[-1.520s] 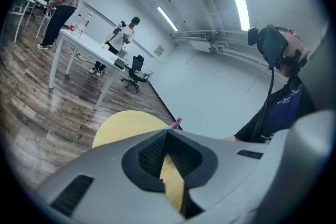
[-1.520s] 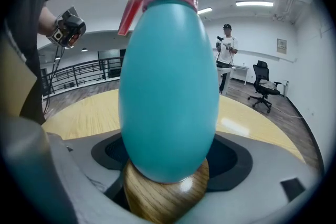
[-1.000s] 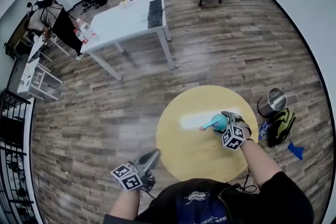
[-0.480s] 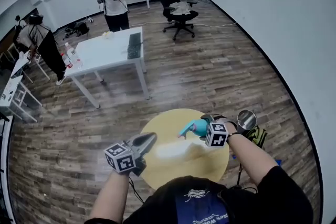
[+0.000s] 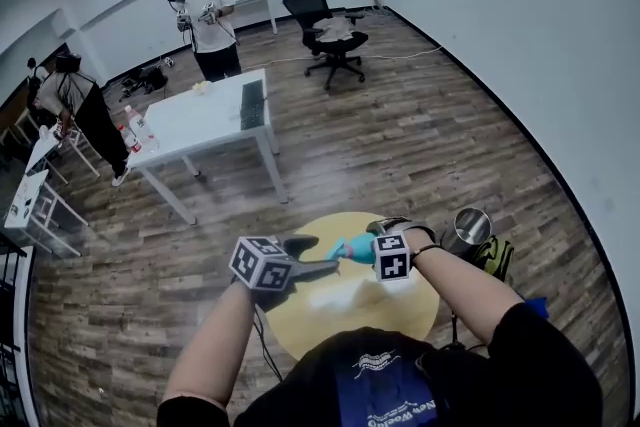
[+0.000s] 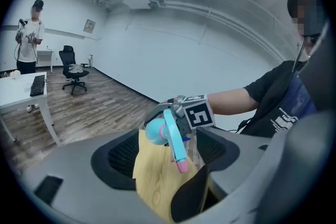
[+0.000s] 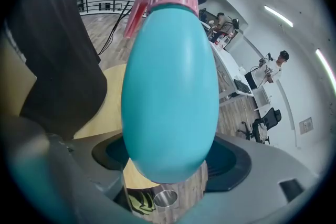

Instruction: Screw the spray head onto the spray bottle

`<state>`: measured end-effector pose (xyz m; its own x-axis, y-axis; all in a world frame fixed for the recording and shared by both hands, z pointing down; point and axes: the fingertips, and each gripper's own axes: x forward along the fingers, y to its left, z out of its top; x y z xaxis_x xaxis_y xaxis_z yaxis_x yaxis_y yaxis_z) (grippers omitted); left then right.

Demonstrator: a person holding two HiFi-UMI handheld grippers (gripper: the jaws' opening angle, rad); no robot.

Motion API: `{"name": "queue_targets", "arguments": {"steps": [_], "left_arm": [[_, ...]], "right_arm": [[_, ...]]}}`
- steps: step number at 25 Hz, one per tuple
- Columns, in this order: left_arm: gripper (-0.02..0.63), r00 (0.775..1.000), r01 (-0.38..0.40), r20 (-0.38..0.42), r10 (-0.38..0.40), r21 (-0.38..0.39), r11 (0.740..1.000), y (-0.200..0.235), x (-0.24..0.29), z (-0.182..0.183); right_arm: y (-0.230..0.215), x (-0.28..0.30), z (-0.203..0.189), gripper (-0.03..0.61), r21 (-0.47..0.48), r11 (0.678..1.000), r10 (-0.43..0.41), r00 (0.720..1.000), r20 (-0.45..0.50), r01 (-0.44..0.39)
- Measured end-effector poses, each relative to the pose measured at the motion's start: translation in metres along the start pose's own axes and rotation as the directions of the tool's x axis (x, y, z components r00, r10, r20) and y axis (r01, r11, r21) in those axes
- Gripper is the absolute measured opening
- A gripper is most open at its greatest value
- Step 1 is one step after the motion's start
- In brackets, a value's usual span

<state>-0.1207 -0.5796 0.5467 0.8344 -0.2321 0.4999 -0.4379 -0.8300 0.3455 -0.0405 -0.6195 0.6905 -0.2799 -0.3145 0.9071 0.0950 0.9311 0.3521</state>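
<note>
Raised, left gripper [image 5: 318,253] fingers just opened wide around one spray head [image 6: 170,136]; right gripper [image 7: 170,165] fingers clamp one bottle [image 7: 170,86].

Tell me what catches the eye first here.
The turquoise egg-shaped plastic spray bottle, pink-collared, fills the right gripper view, clamped in the right gripper above a round yellow wooden table. Farther back, another person stands by a white rectangular table.

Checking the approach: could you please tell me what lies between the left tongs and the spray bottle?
Nothing. In the left gripper view the left gripper, tongs just opening and empty, faces the spray bottle directly; only yellow table shows behind.
</note>
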Motion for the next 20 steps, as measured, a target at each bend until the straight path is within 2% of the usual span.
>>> {"name": "queue_targets", "arguments": {"steps": [3, 7, 10, 13, 17, 19, 20], "left_arm": [[0.371, 0.998, -0.028, -0.061, 0.028, 0.002, 1.0, 0.005, 0.016, -0.007], [0.364, 0.994, -0.029, -0.101, 0.029, 0.008, 1.0, 0.003, 0.032, -0.012], [0.245, 0.991, -0.033, -0.131, 0.036, 0.029, 0.999, 0.003, 0.04, -0.016], [0.168, 0.987, -0.021, -0.156, 0.032, 0.069, 0.997, 0.001, 0.045, -0.021], [0.163, 0.98, -0.036, -0.184, 0.074, 0.204, 0.978, -0.006, 0.048, -0.018], [0.163, 0.973, -0.039, -0.205, 0.109, 0.321, 0.946, -0.011, 0.05, -0.019], [0.163, 0.966, -0.036, -0.22, 0.135, 0.403, 0.915, -0.014, 0.051, -0.02]], "right_arm": [[0.004, 0.002, 0.005, 0.44, -0.015, 1.0, 0.012, 1.0, -0.009, -0.012], [0.009, 0.003, 0.013, 0.44, -0.039, 0.999, 0.018, 1.0, -0.009, -0.018], [0.011, 0.004, 0.015, 0.44, -0.049, 0.999, 0.02, 1.0, -0.012, -0.021], [0.012, 0.004, 0.014, 0.44, -0.048, 0.999, 0.017, 1.0, -0.012, -0.017], [0.012, 0.0, 0.007, 0.44, -0.039, 0.999, 0.017, 1.0, -0.02, -0.018], [0.014, -0.001, 0.005, 0.44, -0.034, 0.999, 0.028, 0.999, -0.018, -0.028], [0.016, -0.001, 0.004, 0.439, -0.033, 0.999, 0.035, 0.999, -0.015, -0.036]]}}
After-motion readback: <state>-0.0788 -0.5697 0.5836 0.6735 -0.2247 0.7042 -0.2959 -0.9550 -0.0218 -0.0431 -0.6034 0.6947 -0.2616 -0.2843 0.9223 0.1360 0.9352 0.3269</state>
